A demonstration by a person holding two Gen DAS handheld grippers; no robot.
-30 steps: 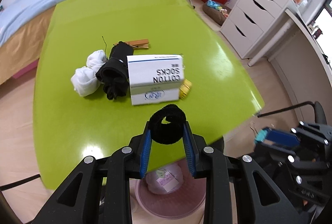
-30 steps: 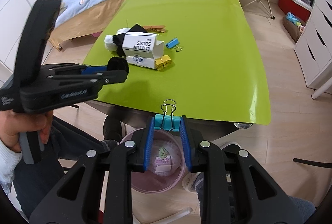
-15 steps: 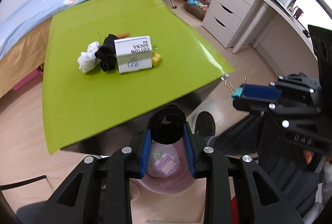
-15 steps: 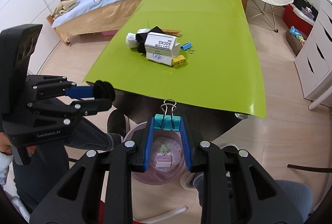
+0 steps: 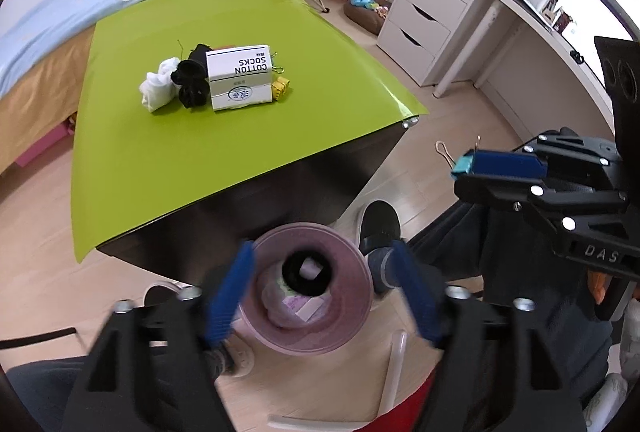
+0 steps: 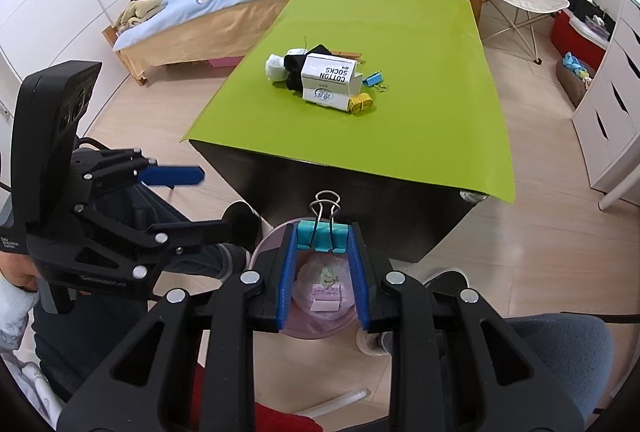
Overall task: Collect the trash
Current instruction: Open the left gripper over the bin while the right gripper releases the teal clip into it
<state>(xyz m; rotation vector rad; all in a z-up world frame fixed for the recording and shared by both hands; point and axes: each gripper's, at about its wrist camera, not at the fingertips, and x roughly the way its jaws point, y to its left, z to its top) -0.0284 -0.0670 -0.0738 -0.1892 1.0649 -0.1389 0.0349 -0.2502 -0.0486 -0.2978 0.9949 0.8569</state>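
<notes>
My left gripper (image 5: 320, 272) hangs over the pink bin (image 5: 352, 272) on the floor, and its jaws are opening with nothing pressed between them. The black fabric ring (image 5: 306, 270) is loose below the blue pads, inside the bin's mouth. My right gripper (image 6: 323, 234) is shut on a teal binder clip (image 6: 322, 236) just above the same bin (image 6: 272, 234); it shows from the side (image 5: 464, 164) in the left wrist view. Scraps of paper lie in the bin.
The green table (image 5: 132, 151) holds a white "COTTON SOCKS" box (image 5: 240, 75), black socks (image 5: 190, 79), white socks (image 5: 158, 89), a yellow roll (image 5: 281, 87) and a blue binder clip (image 6: 374, 79). A bed stands behind it, white drawers (image 5: 428, 11) to the right. A person's legs and shoe (image 5: 378, 224) are beside the bin.
The left gripper drew back off the table edge to above the bin, then its jaws spread and the black ring dropped from them. The right gripper also pulled back, clip still held.
</notes>
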